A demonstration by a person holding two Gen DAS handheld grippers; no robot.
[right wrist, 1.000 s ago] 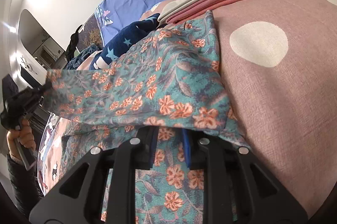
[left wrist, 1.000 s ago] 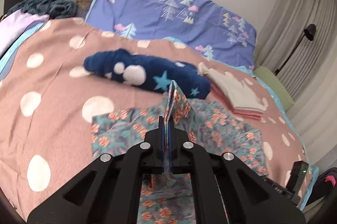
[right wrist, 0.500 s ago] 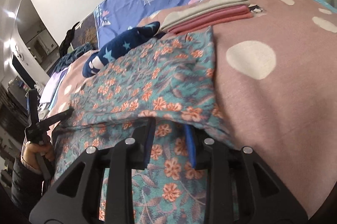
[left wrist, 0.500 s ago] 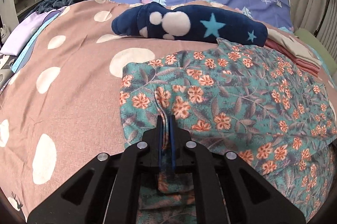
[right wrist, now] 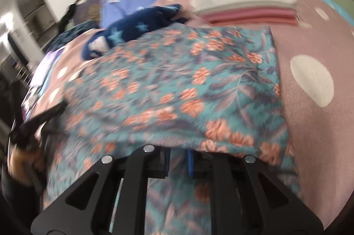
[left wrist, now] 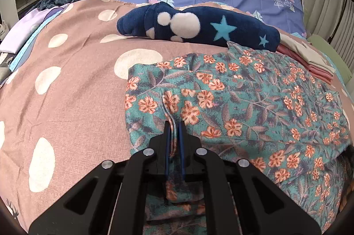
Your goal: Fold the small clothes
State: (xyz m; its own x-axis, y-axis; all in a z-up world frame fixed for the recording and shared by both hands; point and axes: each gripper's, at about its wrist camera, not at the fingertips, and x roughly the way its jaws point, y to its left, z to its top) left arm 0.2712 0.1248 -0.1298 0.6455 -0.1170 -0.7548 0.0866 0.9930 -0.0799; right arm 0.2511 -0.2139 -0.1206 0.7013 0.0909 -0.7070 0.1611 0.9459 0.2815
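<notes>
On bed, left hand-held gripper pinches floral garment fold.

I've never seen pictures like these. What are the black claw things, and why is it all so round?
The black claws are two grabbing tools; a person holds one in each hand. Each tool has a small camera that looks along its two fingers, and its wide lens bends the picture round. One picture comes from the left tool, the other from the right.

They are over a bed with a pink spotted cover. On it lie a flowery cloth, a fluffy blue garment with stars and a stack of folded clothes.

The left gripper pinches a fold of the flowery cloth. The right gripper has just been closing its jaws. The cloth's edge hangs over their tips, so I can't see if it is pinched. That picture is blurry.
</notes>
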